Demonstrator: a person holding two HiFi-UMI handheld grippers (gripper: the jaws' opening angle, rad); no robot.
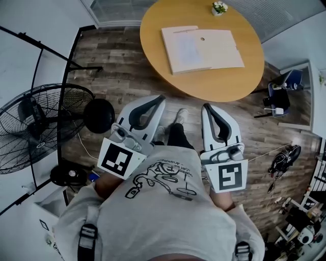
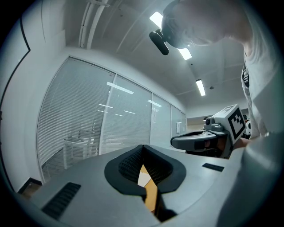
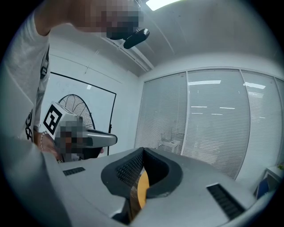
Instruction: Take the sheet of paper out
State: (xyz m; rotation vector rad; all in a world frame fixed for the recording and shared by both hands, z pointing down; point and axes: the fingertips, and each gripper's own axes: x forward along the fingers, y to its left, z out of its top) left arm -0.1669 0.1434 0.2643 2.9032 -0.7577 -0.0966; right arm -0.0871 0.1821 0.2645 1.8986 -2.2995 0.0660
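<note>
Both tools are held level, close in front of the person's grey T-shirt (image 1: 163, 204). The left gripper (image 1: 161, 98) has its jaws closed tip to tip with nothing between them, and the right gripper (image 1: 206, 107) is closed and empty in the same way. Just below and between their tips are the person's shoes (image 1: 181, 116) on the wooden floor (image 1: 122, 71). Just to the left of the left gripper there is a black round disc (image 1: 99, 115), and further left a large standing fan (image 1: 38, 127). Ahead of both tips a strip of bare floor separates them from the near rim of a round wooden table (image 1: 214, 86), with nothing standing in that gap. A tan folder (image 1: 224, 51) lies flat and spread open on the table, well ahead of the grippers. The sheet of paper (image 1: 184, 51) rests on its left half, pale bluish-white and flat, its edges roughly in line with the folder's. Whether it is tucked under a flap cannot be made out. A small potted plant (image 1: 219, 7) sits beyond it at the far rim, and further off is a glass wall with blinds (image 2: 88, 133).
</note>
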